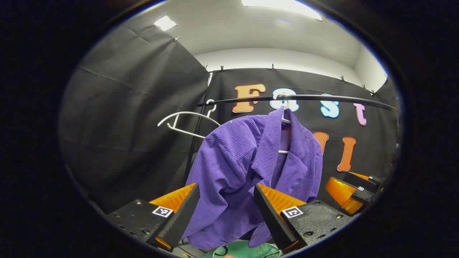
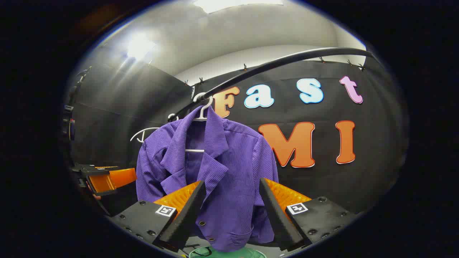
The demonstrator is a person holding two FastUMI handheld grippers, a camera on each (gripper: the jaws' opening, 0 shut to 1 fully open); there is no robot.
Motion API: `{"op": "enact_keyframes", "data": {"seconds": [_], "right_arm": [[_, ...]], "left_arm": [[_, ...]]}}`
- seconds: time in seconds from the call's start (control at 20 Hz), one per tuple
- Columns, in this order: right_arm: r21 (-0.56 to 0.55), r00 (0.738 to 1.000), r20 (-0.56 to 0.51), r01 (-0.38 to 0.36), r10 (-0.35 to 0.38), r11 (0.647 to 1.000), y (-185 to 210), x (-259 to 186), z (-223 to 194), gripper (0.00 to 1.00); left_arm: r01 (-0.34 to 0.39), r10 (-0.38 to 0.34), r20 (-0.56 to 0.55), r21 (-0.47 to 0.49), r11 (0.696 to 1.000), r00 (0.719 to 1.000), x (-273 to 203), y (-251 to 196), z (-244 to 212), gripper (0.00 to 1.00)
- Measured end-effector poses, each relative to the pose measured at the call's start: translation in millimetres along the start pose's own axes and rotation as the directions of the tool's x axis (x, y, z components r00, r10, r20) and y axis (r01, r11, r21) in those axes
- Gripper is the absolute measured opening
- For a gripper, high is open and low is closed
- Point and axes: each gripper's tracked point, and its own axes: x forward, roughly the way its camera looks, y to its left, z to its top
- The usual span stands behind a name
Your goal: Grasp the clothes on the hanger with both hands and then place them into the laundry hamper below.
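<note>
Purple corduroy jacket (image 1: 251, 168) hangs on a white hanger (image 1: 285, 118) hooked over a dark horizontal rail (image 1: 322, 98); in the right gripper view the same jacket (image 2: 215, 172) hangs under its hanger hook (image 2: 202, 107) from the rail (image 2: 272, 66). Collar and lapels open at front, ribbed fabric, snap buttons along the lower front edge in the right gripper view. Hem hangs loose, lower part bunched in the left gripper view.

Second white hanger (image 1: 186, 123), bare, sits on the rail to the left of the jacket in the left gripper view; a piece of it (image 2: 143, 134) peeks out behind the jacket's shoulder in the right gripper view.

Green laundry hamper (image 1: 247, 250) directly below the jacket, just its rim at the bottom edge; also seen as (image 2: 229, 253).

Left gripper (image 1: 226, 211): fingers apart, jacket's lower half seen between them, not clamped; contact with fabric can't be told. Right gripper (image 2: 231, 211): fingers apart, jacket front framed between them, not clamped either.

The right gripper also shows at the right edge of the left gripper view, beside the jacket, near but apart. The left gripper shows at the left edge of the right gripper view, beside the jacket's sleeve.

Black cloth wall (image 2: 376, 161) behind, white ceiling with light panel (image 1: 283, 5) above.
</note>
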Motion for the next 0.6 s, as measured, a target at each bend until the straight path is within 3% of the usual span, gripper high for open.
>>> {"op": "enact_keyframes", "data": {"seconds": [0.15,0.2,0.25,0.3,0.35,0.5,0.6], "right_arm": [[0.035,0.999,-0.041,-0.024,0.025,0.999,13.3,-2.0,-11.9,0.97],[0.046,0.998,-0.053,-0.024,0.027,0.999,14.4,-1.6,-15.7,0.93],[0.056,0.998,-0.063,-0.023,0.026,0.998,15.2,-1.0,-18.9,0.97],[0.062,0.997,-0.072,-0.02,0.025,0.998,14.9,-0.3,-20.4,0.97],[0.064,0.997,-0.075,-0.019,0.024,0.998,14.2,0.5,-21.3,0.93],[0.029,0.998,-0.067,-0.007,0.009,1.0,8.3,2.9,-20.0,0.97],[0.045,0.999,-0.039,0.016,-0.014,0.999,2.5,3.9,-16.3,0.93]], "left_arm": [[0.017,-0.017,0.01,0.047,0.999,1.0,-2.3,-0.4,3.5,0.99],[0.023,-0.024,0.015,0.058,0.998,1.0,-3.9,-1.4,4.5,0.95],[0.024,-0.026,0.024,0.067,0.997,0.999,-5.7,-0.9,6.6,0.92],[0.024,-0.026,0.03,0.073,0.997,0.999,-6.4,-1.6,6.8,0.95],[0.026,-0.029,0.029,0.075,0.997,0.999,-7.6,-2.2,5.1,0.92],[0.027,-0.028,0.024,0.064,0.998,0.999,-5.5,-0.9,4.6,0.92],[0.026,-0.027,0.014,0.075,0.997,1.0,-5.0,2.9,3.9,0.92]]}}
